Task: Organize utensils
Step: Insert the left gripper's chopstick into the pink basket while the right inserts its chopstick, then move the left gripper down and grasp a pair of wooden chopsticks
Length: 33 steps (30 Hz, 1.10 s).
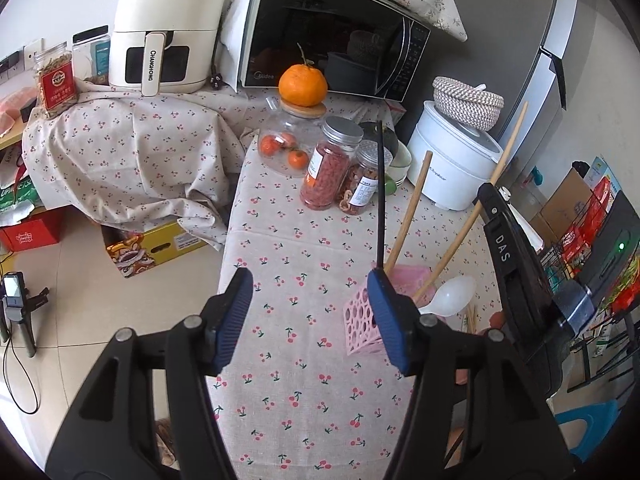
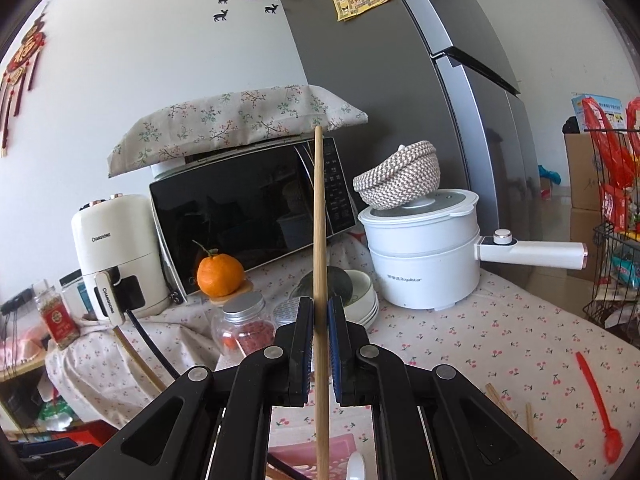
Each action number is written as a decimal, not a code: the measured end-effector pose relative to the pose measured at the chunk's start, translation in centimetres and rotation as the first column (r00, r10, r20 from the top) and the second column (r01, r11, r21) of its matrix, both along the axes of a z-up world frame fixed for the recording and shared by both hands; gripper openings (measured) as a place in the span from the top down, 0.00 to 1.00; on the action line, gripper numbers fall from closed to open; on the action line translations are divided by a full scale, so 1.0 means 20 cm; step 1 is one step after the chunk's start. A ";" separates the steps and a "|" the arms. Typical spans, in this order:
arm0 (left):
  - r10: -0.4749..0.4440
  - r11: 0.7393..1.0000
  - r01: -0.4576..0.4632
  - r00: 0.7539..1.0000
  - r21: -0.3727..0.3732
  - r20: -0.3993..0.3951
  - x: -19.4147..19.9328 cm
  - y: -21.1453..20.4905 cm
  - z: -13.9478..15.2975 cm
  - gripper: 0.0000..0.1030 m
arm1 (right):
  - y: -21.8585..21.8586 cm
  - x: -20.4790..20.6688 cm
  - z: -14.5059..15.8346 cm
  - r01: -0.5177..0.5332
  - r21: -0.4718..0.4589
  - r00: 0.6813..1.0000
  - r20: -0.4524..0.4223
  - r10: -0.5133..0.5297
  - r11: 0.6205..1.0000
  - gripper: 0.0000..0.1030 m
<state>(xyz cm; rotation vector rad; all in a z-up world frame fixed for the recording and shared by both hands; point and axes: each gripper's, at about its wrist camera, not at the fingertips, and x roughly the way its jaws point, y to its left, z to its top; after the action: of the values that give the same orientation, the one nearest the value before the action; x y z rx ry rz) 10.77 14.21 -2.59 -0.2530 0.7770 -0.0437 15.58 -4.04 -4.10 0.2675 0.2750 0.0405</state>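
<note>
Long wooden chopstick (image 2: 319,240) stands upright above the pink perforated holder (image 1: 362,320).

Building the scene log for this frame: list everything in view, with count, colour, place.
Pink holder: 1, pink, on table beside left gripper.
Wooden stick: 1, tan, clamped upright, lower end over holder.
Other sticks: 2, one tan, one black, in holder.
White spoon: 1, at the holder.
Red spoon: 1, flat on tablecloth.
Jars: 3, clear, mid-table.
Orange: 1, on jar lid.
White pot: 1, table's far end, woven basket on top.
Microwave: 1, black.
Air fryer: 1, cream.
Fridge: 1, grey.
Left gripper: open.
Right gripper: shut on stick.
</note>
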 end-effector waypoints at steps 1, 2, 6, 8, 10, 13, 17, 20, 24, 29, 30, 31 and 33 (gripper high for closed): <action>-0.004 1.000 0.004 1.000 0.004 -0.001 0.00 -0.01 0.00 0.40 | -0.01 -0.01 0.00 -0.005 0.018 1.000 -0.011 0.006 1.000 0.90; -0.007 1.000 0.007 1.000 0.007 -0.002 0.00 -0.01 0.00 0.37 | -0.03 -0.02 0.01 -0.016 0.037 1.000 -0.017 0.016 0.999 0.86; -0.014 1.000 0.015 1.000 0.014 -0.005 0.00 -0.05 0.00 0.28 | -0.11 -0.08 0.14 -0.071 0.058 0.997 -0.020 0.072 0.996 0.62; -0.029 1.000 0.029 0.999 0.006 -0.013 0.00 -0.07 0.00 0.25 | -0.17 -0.11 0.22 -0.102 0.051 0.994 -0.030 0.104 0.993 0.57; -0.048 0.999 0.048 0.998 -0.009 -0.029 -0.01 -0.10 0.00 0.22 | -0.24 -0.13 0.30 -0.131 0.045 0.990 -0.053 0.134 0.990 0.46; -0.077 0.997 0.076 0.996 -0.029 -0.053 -0.01 -0.16 -0.02 0.21 | -0.38 -0.17 0.36 -0.143 0.040 0.983 -0.113 0.147 0.989 0.34; -0.131 0.991 0.129 0.988 -0.024 -0.080 -0.04 -0.26 -0.03 0.19 | -0.57 -0.19 0.36 -0.134 0.008 0.964 -0.231 0.132 0.991 0.26; -0.153 0.988 0.153 0.984 -0.009 -0.091 -0.06 -0.34 -0.03 0.18 | -0.71 -0.19 0.31 -0.125 -0.011 0.935 -0.337 0.114 0.992 0.19; -0.189 0.982 0.191 0.975 0.006 -0.120 -0.10 -0.46 -0.04 0.17 | -0.88 -0.21 0.18 -0.100 0.025 0.895 -0.435 0.101 0.995 0.18; -0.264 0.961 0.273 0.952 0.041 -0.156 -0.17 -0.66 -0.07 0.17 | -1.05 -0.18 0.04 -0.094 0.051 0.833 -0.543 0.106 0.994 0.17; -0.279 0.956 0.291 0.945 0.048 -0.168 -0.18 -0.70 -0.09 0.17 | -1.08 -0.18 0.02 -0.096 0.055 0.824 -0.556 0.110 0.994 0.17; -0.297 0.949 0.311 0.938 0.055 -0.180 -0.19 -0.74 -0.10 0.17 | -1.11 -0.17 0.00 -0.093 0.048 0.811 -0.575 0.104 0.994 0.17; -0.317 0.940 0.336 0.925 0.061 -0.207 -0.20 -0.82 -0.14 0.17 | -1.16 -0.14 -0.05 -0.112 0.024 0.770 -0.631 0.102 0.993 0.17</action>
<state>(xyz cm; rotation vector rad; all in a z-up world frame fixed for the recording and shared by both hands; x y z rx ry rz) 6.83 -2.27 -5.34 -0.0338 1.0081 -0.3013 12.69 -27.28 -5.18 0.2434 0.9695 0.0607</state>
